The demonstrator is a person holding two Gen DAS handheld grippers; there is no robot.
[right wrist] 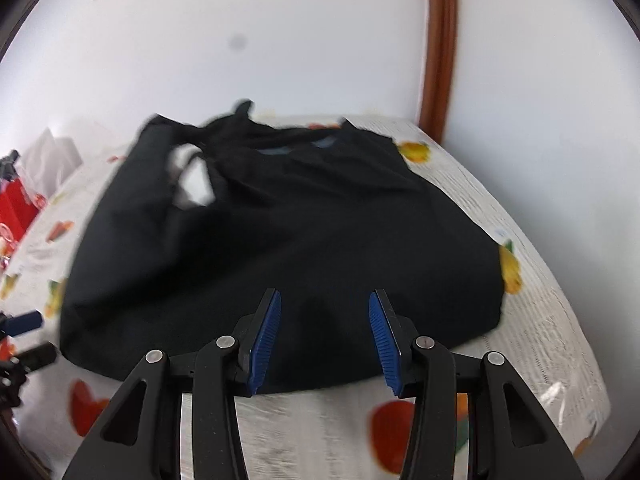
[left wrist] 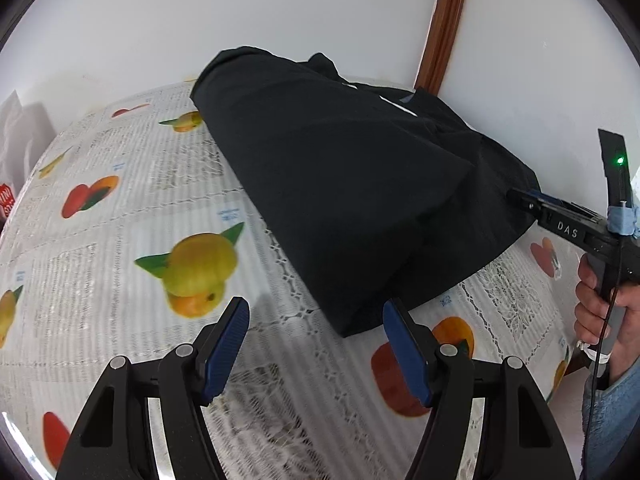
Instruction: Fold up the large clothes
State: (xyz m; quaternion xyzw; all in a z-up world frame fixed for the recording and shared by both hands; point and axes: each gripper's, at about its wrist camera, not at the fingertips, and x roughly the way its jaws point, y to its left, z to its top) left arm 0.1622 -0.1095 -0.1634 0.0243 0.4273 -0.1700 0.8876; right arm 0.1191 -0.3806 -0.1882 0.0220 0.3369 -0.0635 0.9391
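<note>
- The black garment point(left wrist: 352, 192) lies partly folded on the fruit-print tablecloth point(left wrist: 120, 220), toward the white wall point(left wrist: 200, 12).
- The left gripper point(left wrist: 316, 344) is spread wide and empty at the garment's near corner.
- The right gripper point(right wrist: 325, 336) gapes empty over its near hem.

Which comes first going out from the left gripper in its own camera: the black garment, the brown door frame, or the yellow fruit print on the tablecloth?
From the left gripper:
1. Yellow fruit print, just ahead, left.
2. Black garment, ahead, right; its near corner is about as close, too close to call.
3. Brown door frame, against the far wall.
</note>
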